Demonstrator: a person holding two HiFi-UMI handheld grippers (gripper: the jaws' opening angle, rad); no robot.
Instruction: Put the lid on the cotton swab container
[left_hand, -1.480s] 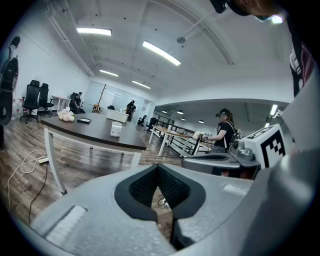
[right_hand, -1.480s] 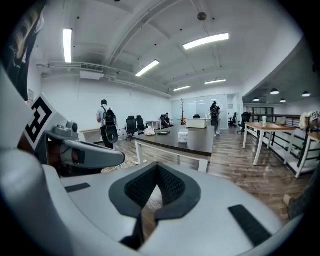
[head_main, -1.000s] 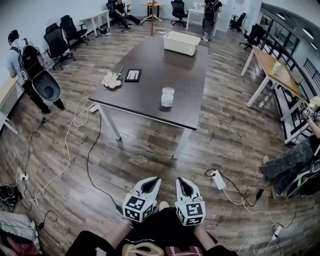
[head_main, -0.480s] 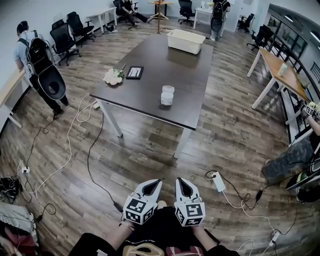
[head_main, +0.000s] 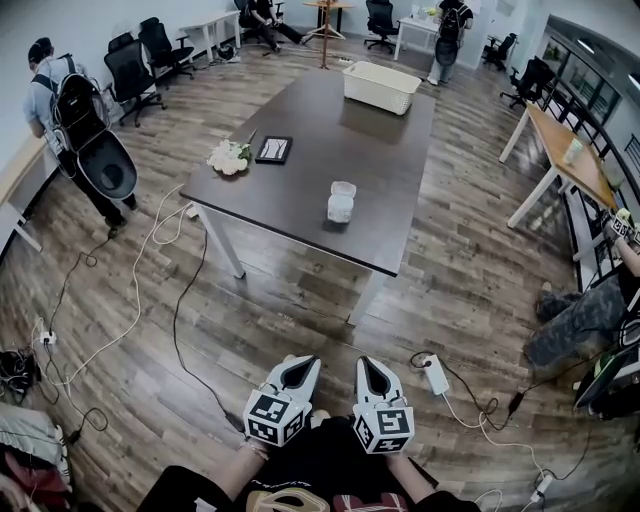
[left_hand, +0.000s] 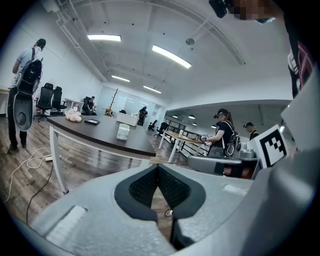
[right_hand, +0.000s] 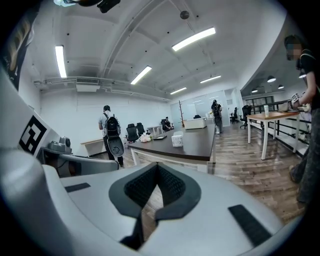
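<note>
- Two tools sit low and side by side close to the person's body: the left gripper (head_main: 298, 368) and the right gripper (head_main: 369, 370), both well short of the table (head_main: 290, 195).
- Left gripper: its jaws are pressed together at the tips, with nothing between them.
- Right gripper: its jaws also meet at the tips and hold nothing.
- The cotton swab container (head_main: 341, 205) stands on the near right part of the dark table, well apart from both grippers.
- A pale piece on top of it may be the lid (head_main: 343, 187), but it is too small to tell how it sits.
- A white basket (head_main: 379, 87) stands at the table's far end.
- Flowers (head_main: 229, 157) lie just beside a black tray (head_main: 273, 150) near the left edge.
- A power strip (head_main: 436, 373) lies on the wooden floor.
</note>
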